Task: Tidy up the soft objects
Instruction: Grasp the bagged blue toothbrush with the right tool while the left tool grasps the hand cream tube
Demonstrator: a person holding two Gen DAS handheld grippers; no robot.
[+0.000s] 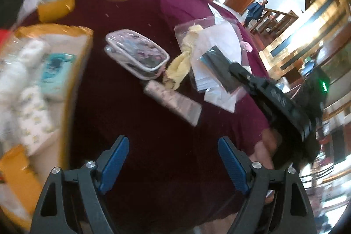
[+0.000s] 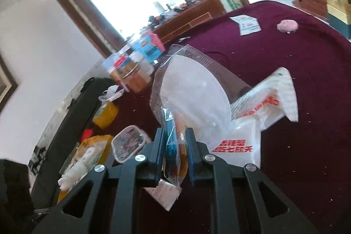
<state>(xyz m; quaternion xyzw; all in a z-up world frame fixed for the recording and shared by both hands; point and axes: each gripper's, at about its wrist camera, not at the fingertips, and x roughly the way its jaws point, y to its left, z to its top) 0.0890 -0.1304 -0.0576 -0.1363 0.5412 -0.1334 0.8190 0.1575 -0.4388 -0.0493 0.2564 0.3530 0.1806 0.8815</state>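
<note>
1. The right gripper (image 2: 174, 146) is clamped on the near edge of a clear plastic packet (image 2: 175, 152) with blue and orange contents. The packet's long axis runs away from the jaws toward 12 o'clock, into a heap of crinkled bags (image 2: 197, 93).
2. The left gripper (image 1: 173, 159) stands wide apart with nothing between its blue pads (image 1: 115, 159), over bare maroon cloth.
3. From the left gripper, a flat pinkish pouch (image 1: 173, 100) lies at 12 o'clock, long axis slanting from 11 toward 4. The yellow soft cloth (image 1: 177, 69) is just beyond it, with the zip case (image 1: 137, 54) at 11 o'clock. My reading: the left hand is nearer these.
4. The maroon-covered tabletop (image 2: 296, 71) carries a pink fluffy thing (image 2: 287, 26) at 1 o'clock far off.
5. Beyond lie wooden doors and a bright window.
</note>
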